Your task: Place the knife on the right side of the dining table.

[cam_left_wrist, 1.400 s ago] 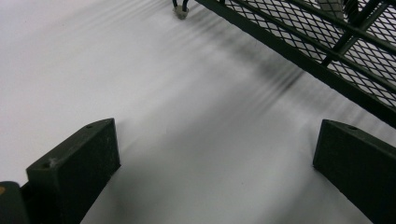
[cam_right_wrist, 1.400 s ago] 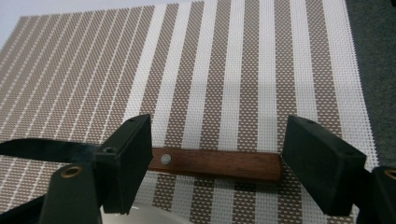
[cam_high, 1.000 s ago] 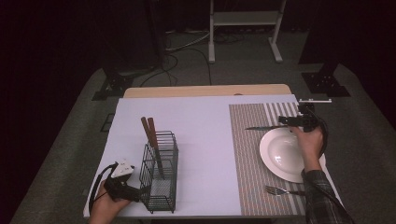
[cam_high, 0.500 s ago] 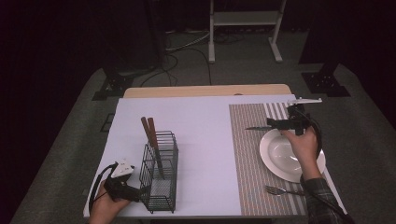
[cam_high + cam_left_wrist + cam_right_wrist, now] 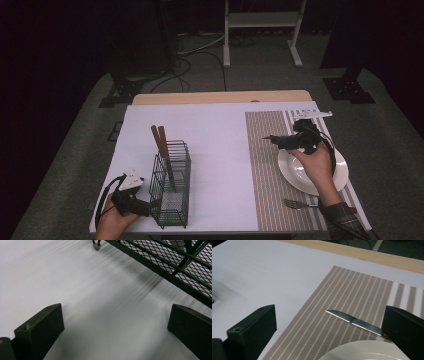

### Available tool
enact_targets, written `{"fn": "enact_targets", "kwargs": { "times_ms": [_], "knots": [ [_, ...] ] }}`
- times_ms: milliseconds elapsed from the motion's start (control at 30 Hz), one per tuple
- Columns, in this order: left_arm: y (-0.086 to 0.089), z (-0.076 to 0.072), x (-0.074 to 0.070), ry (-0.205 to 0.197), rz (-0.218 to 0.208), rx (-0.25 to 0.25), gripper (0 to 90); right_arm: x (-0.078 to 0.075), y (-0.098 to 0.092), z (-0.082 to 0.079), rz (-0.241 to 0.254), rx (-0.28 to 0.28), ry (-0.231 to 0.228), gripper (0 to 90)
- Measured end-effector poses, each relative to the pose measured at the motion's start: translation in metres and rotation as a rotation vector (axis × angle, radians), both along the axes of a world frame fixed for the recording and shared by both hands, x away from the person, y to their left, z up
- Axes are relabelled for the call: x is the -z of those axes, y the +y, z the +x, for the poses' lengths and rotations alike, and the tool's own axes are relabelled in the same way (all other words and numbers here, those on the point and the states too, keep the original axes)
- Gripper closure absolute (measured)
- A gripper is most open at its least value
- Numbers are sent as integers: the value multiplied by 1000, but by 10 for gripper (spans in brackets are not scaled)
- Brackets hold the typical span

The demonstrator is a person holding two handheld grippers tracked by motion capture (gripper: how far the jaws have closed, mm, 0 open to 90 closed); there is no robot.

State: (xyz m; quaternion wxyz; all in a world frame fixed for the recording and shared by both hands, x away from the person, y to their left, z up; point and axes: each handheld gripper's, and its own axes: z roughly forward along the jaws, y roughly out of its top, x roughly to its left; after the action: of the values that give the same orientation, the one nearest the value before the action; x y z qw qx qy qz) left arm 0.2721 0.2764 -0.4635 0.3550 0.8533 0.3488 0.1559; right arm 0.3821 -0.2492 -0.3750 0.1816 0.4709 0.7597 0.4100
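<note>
A knife (image 5: pixel 354 322) lies flat on the striped placemat (image 5: pixel 267 170), blade tip free, its handle end hidden behind my right jaw and the white plate (image 5: pixel 300 172). My right gripper (image 5: pixel 272 139) hovers over the mat at the plate's far left rim. Its jaws have just been opening and stand open (image 5: pixel 329 335), with the knife below them and untouched. A fork (image 5: pixel 300 203) rests on the mat in front of the plate. My left gripper (image 5: pixel 147 207) sits low beside the black wire basket (image 5: pixel 172 185), open and empty (image 5: pixel 115 332).
Two brown-handled utensils (image 5: pixel 160 140) stand in the basket, whose mesh wall (image 5: pixel 175 262) is close to the left jaws. A white cover (image 5: pixel 215 150) spans the table between basket and mat. The wooden table edge (image 5: pixel 367 252) runs along the far side.
My right gripper has moved left over the plate's far rim, a little higher, while the knife stayed on the mat. The left gripper and the basket are unchanged.
</note>
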Motion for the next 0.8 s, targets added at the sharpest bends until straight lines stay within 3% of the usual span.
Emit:
{"fn": "enact_targets", "kwargs": {
  "times_ms": [367,800],
  "knots": [
    [0,0,0,0,1,1,0,6,33,-28,-23,-123,-5,0],
    [0,0,0,-1,0,1,0,28,73,-50,-53,-252,46,0]
  ]
}}
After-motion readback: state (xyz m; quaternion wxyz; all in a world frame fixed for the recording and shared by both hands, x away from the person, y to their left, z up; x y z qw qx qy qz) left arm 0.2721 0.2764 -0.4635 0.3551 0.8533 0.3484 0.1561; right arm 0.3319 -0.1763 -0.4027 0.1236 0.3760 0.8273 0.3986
